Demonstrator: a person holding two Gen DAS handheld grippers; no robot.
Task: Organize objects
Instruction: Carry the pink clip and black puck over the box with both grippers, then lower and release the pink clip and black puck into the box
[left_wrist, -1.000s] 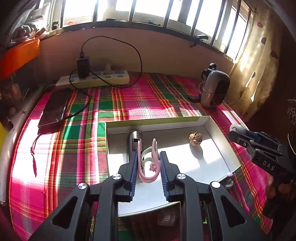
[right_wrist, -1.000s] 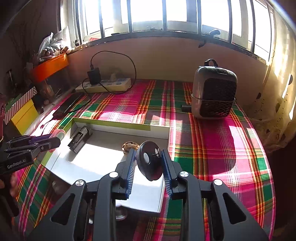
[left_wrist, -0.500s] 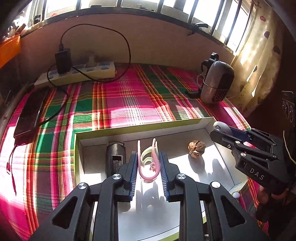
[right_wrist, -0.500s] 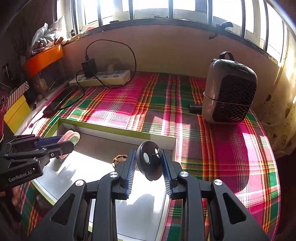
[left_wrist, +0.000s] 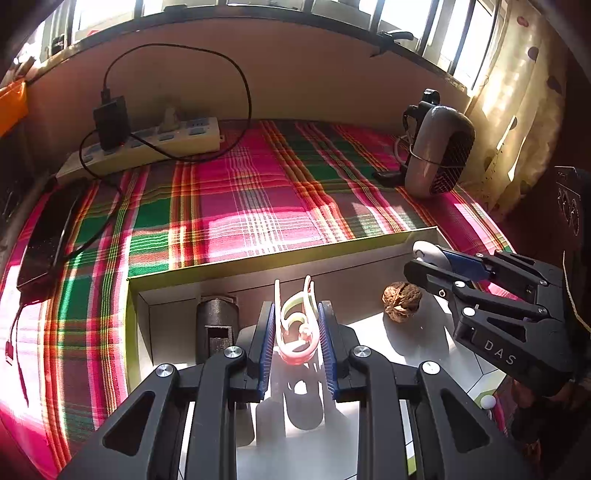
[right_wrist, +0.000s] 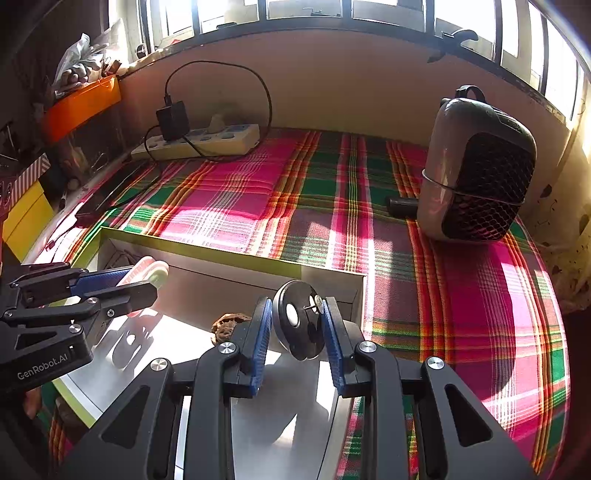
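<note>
**A:** What are your two grippers holding, starting closest to you?

**B:** Your left gripper has its blue ribbed pads pressed against a pink and pale green curved plastic clip, which stands upright between them. Your right gripper is clamped on a black round disc with a white centre, held on edge between its pads.

**A:** And what is beneath them?

**B:** Both grippers hang over a shallow white cardboard box with a yellow-green rim, which lies on a pink, green and yellow plaid cloth. From the left camera, your right gripper shows at the box's right side.

**A:** What is inside the box?

**B:** A brown wrinkled walnut sits on the box floor, near the tip of your right gripper. A dark grey metal cylinder with a slot lies by the box's left wall, just left of your left gripper.

**A:** And farther away?

**B:** A dark flat phone lies at the cloth's left edge. A grey portable heater with a black mesh front stands on the right. Against the back wall lies a cream power strip with a black charger plugged in. Sunlit windows run above the wall.
</note>
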